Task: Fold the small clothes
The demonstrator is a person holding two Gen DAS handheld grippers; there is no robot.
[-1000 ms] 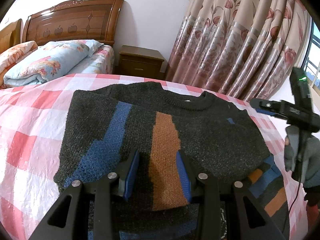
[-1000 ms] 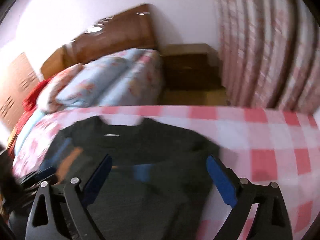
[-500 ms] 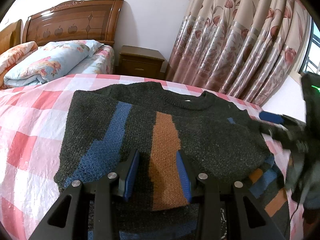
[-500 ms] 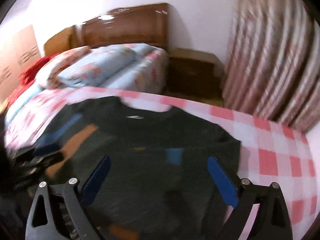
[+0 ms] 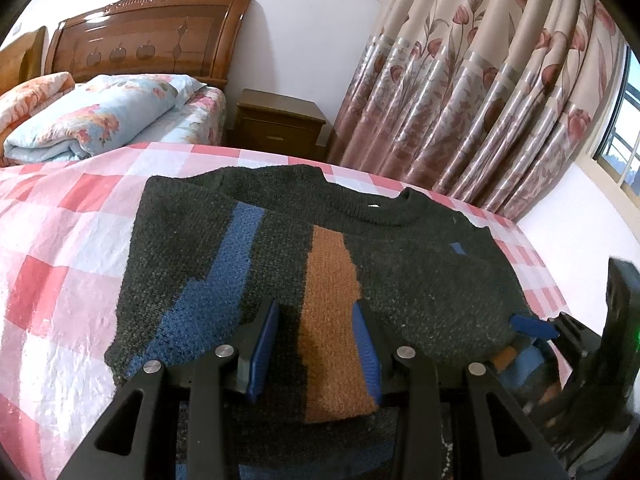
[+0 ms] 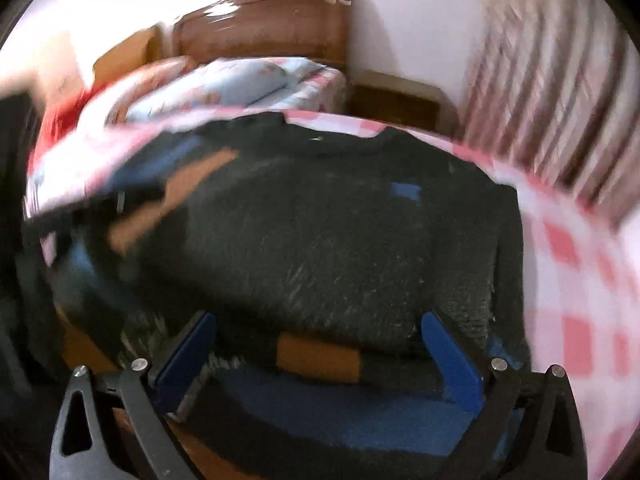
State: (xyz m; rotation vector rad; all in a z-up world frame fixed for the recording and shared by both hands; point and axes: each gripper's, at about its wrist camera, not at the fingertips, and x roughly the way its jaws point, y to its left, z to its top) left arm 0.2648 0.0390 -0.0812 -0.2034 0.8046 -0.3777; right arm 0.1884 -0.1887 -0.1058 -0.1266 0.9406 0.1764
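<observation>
A dark grey knit sweater (image 5: 420,280) with a blue stripe and an orange stripe lies on the pink checked bedspread (image 5: 52,280), collar at the far side. Its sleeves look folded in over the body. My left gripper (image 5: 316,344) hovers over the near hem, jaws partly open astride the orange stripe, gripping nothing. My right gripper (image 6: 320,352) is wide open, low over the sweater's (image 6: 320,232) right near part, above a folded sleeve with orange and blue patches. It shows at the right edge of the left wrist view (image 5: 536,326). The right wrist view is blurred.
A wooden headboard (image 5: 140,40), folded floral quilts (image 5: 92,120) and a brown nightstand (image 5: 276,124) stand beyond the bed. Floral curtains (image 5: 480,92) hang at the far right, with a window (image 5: 624,136) beside them. The bedspread's right edge (image 5: 536,280) runs close to the sweater.
My right gripper has swung in from the right and come down low over the sweater's right side, still wide open. My left gripper and the sweater have not moved.
</observation>
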